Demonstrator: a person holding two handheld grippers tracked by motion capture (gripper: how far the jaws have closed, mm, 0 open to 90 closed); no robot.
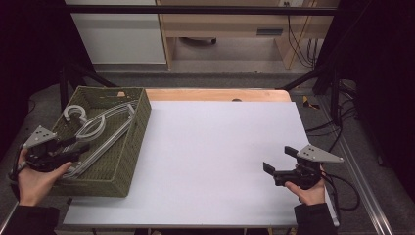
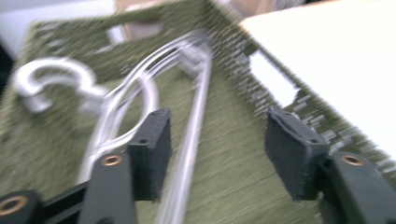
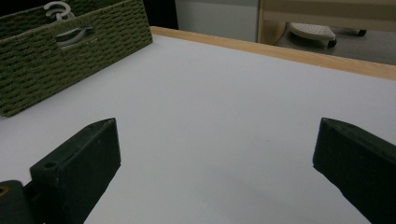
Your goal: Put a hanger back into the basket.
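Left gripper [image 1: 73,151] hovers at the lower left of the high view over the near end of the green woven basket [image 1: 139,125], its jaws partly apart with nothing pressed between them. Clear plastic hangers [image 1: 98,134] lie inside the basket, their hooks toward the upper left; in the blurred left gripper view one hanger bar runs just beside the left pad. Right gripper [image 1: 279,161] hangs at the lower right above the white table [image 1: 215,147], jaws wide and empty.
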